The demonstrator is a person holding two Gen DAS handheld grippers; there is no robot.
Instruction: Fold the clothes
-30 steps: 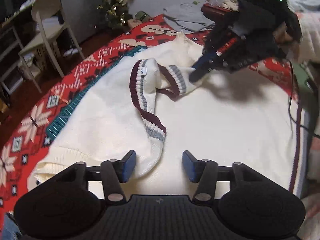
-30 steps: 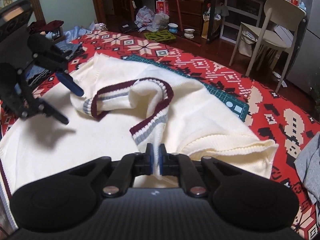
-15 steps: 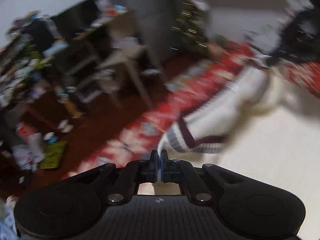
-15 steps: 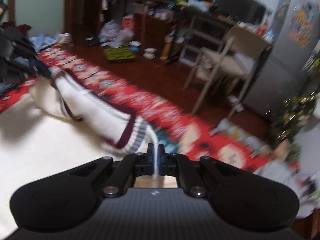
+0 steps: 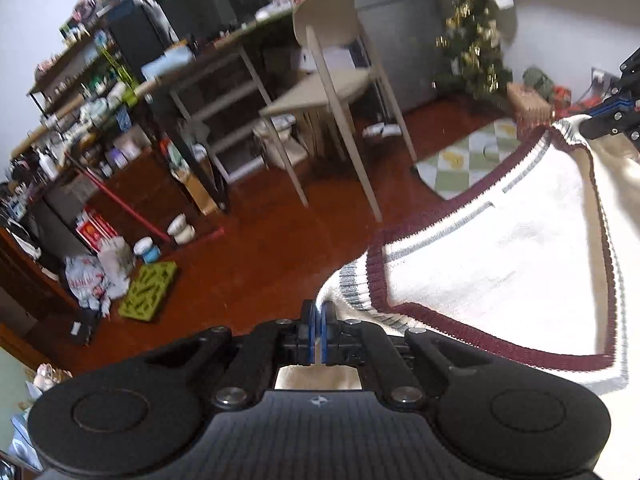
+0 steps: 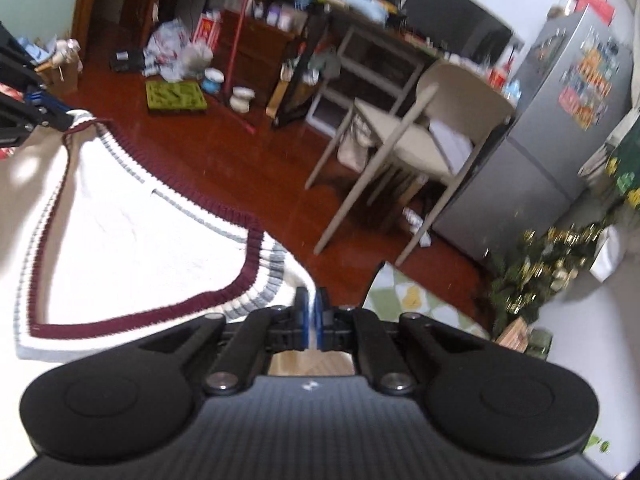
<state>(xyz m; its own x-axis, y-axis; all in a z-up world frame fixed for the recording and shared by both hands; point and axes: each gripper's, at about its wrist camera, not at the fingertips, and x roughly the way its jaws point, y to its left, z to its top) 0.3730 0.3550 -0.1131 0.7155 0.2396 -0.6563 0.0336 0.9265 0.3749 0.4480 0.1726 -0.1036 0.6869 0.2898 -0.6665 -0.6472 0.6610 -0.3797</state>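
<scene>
A cream knit sweater [image 5: 500, 248] with a maroon and grey striped V-neck hangs stretched between my two grippers. The left gripper [image 5: 319, 314] is shut on one end of the neck band, low in the left wrist view. At the far right of that view, the right gripper [image 5: 600, 120] pinches the other end. In the right wrist view the sweater [image 6: 132, 240] fills the left side. The right gripper [image 6: 310, 304] is shut on its striped band there, and the left gripper [image 6: 60, 120] grips the far corner at upper left.
Beyond the sweater is red-brown floor with a beige chair [image 5: 332, 80] beside cluttered shelving. A green tray [image 5: 150, 290] and small bowls lie on the floor. A checkered mat [image 5: 468, 160] and a Christmas tree [image 5: 476, 52] sit at the right, and a grey fridge [image 6: 560, 128] stands behind the chair.
The left gripper closed on the neck band. Both grippers swung away from the patterned red cover toward the room, pulling the collar from a loose loop into a taut V.
</scene>
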